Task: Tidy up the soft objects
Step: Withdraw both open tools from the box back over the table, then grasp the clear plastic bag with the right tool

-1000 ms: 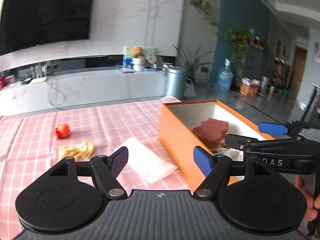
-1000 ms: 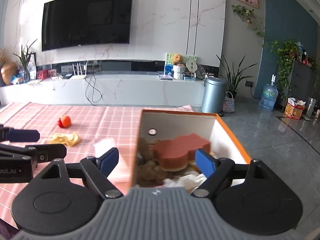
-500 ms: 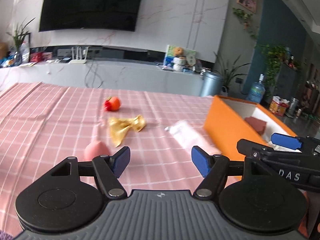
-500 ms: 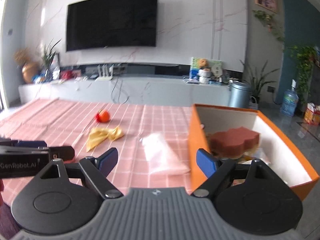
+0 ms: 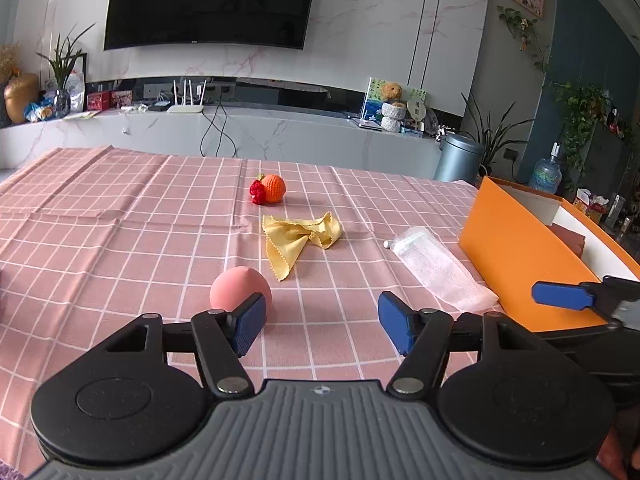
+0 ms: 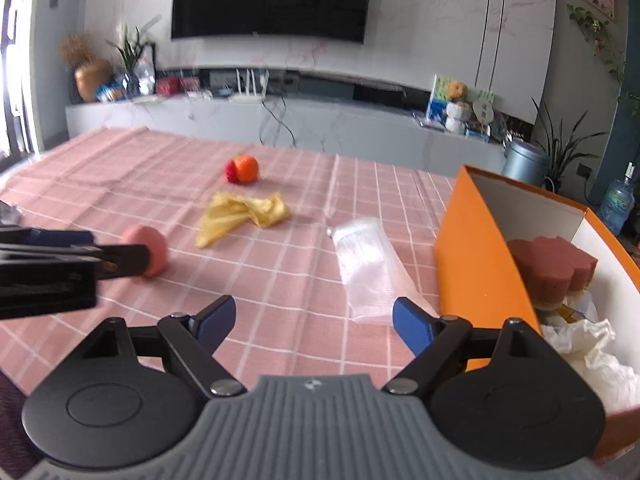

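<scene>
left gripper (image 5: 320, 322): black arms, blue pads, silver pivot screws | right gripper (image 6: 314, 322): same, grey ribbed base

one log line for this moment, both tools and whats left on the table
left tool: closing, empty, by ball | right tool: open, empty, near pouch | loose: cloth, knit fruit | box: sponge in

Showing bright, even daylight in both views, strongest at the left edge of the right-wrist view, where a window (image 6: 12, 92) is blowing out to white. Casting soft, short shadows under the ball (image 5: 240, 289) and cloth (image 5: 301, 236). Staying sharp across the left-wrist view. Smearing with motion blur in the right-wrist view, worst on the shelf (image 6: 280, 116). Bending straight lines near all edges, darkening into black corners.
</scene>
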`<control>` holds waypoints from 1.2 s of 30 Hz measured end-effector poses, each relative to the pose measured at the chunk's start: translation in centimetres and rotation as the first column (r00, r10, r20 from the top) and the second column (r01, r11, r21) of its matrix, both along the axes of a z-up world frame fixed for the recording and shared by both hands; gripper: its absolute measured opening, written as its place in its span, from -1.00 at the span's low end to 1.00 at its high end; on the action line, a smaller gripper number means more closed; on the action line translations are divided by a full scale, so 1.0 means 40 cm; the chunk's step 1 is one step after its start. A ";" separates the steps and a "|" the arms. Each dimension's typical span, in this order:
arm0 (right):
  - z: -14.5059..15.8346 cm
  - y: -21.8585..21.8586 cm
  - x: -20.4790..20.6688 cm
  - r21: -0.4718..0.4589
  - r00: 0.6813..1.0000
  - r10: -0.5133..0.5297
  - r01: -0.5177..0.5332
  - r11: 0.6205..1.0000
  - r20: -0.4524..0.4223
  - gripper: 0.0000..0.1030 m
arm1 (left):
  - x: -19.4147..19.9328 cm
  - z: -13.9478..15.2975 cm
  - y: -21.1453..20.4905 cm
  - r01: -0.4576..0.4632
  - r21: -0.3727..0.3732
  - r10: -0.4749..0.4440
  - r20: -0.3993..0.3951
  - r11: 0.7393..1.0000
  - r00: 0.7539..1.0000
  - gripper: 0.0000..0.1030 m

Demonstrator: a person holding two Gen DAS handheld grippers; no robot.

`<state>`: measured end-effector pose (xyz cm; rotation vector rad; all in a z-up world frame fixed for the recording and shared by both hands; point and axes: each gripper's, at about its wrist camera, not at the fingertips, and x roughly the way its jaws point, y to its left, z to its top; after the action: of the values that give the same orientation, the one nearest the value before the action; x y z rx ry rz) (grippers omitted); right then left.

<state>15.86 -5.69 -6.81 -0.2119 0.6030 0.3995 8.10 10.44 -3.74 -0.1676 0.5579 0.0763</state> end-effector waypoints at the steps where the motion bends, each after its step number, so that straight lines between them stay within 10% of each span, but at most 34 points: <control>1: -0.009 0.005 0.021 -0.012 1.000 -0.009 0.009 1.000 -0.009 0.64 | 0.006 -0.001 0.004 -0.002 -0.006 0.002 -0.003 1.000 1.000 0.48; 25: -0.119 0.090 0.410 -0.087 0.981 -0.154 0.144 0.986 -0.119 0.52 | 0.282 -0.002 0.069 0.062 0.041 -0.058 -0.093 0.997 0.994 0.52; 33: -0.151 0.072 0.474 -0.015 0.958 -0.186 0.187 0.982 -0.217 0.31 | 0.371 -0.015 0.091 0.115 0.036 -0.109 -0.144 0.993 0.984 0.54; 36: -0.146 0.073 0.480 -0.013 0.960 -0.191 0.192 0.981 -0.204 -0.06 | 0.395 -0.016 0.096 0.128 0.030 -0.121 -0.159 0.991 0.980 0.56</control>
<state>35.07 -2.78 -12.64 -0.1047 0.8173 0.2371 23.89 14.29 -4.37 -0.0876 0.7222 -0.0216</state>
